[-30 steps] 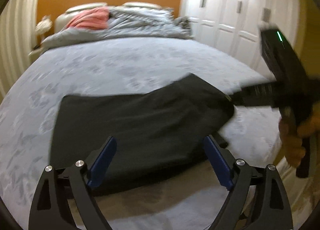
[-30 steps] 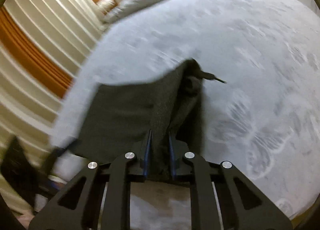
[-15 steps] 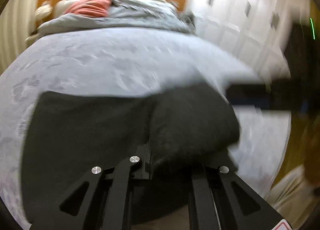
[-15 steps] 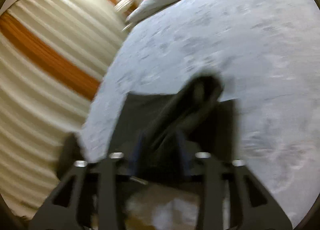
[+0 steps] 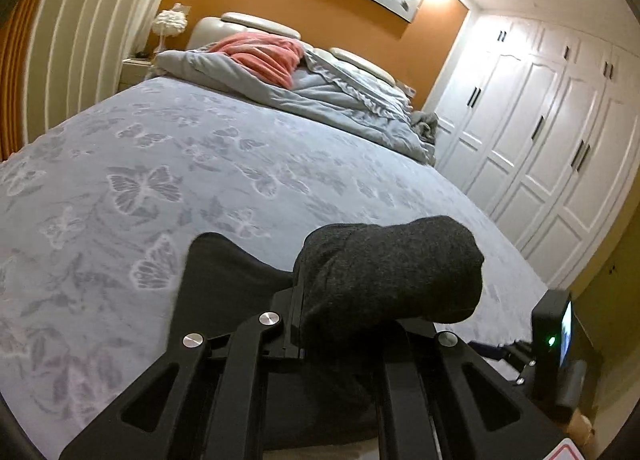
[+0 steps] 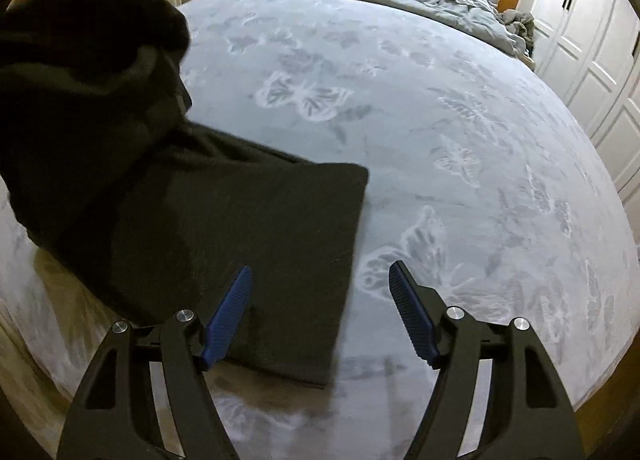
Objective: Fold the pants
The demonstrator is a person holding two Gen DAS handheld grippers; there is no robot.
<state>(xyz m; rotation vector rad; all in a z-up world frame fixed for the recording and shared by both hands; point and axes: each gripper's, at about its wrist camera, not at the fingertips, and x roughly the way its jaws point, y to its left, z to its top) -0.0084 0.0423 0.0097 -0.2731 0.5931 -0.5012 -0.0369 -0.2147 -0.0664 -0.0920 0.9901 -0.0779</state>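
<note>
Dark grey pants (image 6: pixel 224 228) lie partly folded near the front edge of the bed. My left gripper (image 5: pixel 340 324) is shut on a bunched fold of the pants (image 5: pixel 392 272) and holds it lifted above the bedspread; its fingertips are hidden by the cloth. That lifted part shows at the upper left of the right wrist view (image 6: pixel 88 72). My right gripper (image 6: pixel 320 312) is open and empty, low over the right edge of the flat pants. Its blue pads (image 6: pixel 230 312) stand wide apart. Part of the right gripper shows in the left wrist view (image 5: pixel 552 332).
The grey butterfly bedspread (image 6: pixel 440 120) stretches beyond the pants. A rumpled grey duvet (image 5: pixel 320 96) and a pink blanket (image 5: pixel 264 56) lie at the headboard. White wardrobe doors (image 5: pixel 552 140) stand to the right. A lamp (image 5: pixel 170 22) stands on the nightstand.
My left gripper closed on the pants and lifted a fold up. My right gripper let go of the pants, opened and moved to the right edge.
</note>
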